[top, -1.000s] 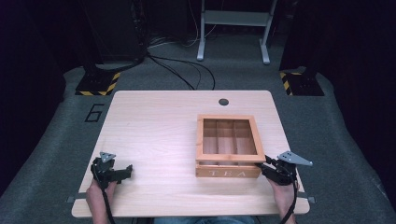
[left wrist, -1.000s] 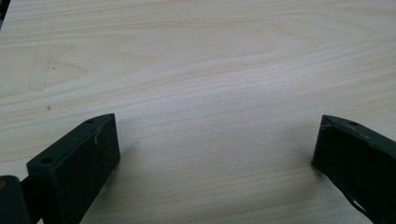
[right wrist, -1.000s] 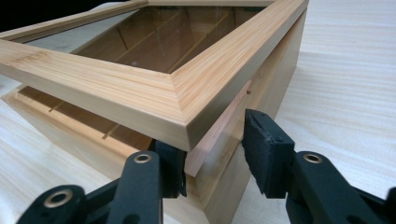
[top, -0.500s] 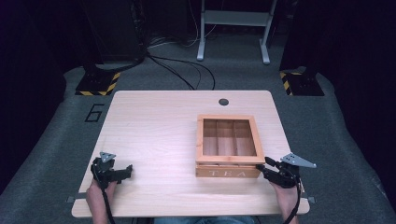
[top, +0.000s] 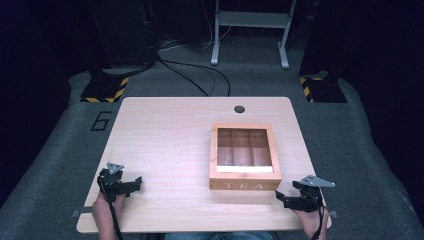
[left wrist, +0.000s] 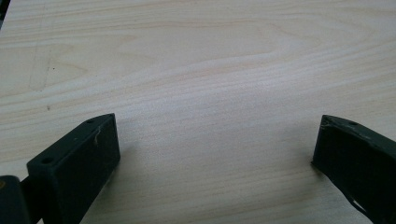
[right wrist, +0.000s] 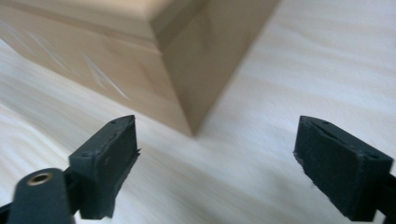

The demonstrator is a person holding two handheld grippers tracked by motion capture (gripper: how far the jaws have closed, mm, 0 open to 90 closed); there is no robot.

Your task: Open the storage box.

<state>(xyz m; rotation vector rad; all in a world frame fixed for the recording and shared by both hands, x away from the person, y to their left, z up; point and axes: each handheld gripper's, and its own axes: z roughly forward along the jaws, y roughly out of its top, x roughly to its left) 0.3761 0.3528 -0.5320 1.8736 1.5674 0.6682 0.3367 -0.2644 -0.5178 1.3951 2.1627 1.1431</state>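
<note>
Fingers (right wrist: 109, 163) of the right gripper (top: 290, 197) stand wide apart and hold nothing; they point at the near right corner of the wooden tea box (top: 244, 156), near but not touching. The box sits closed on the right half of the table (top: 165, 145). The left gripper (top: 127, 184), also wide and empty, rests over bare table, well apart. No work on the box seems begun yet.
</note>
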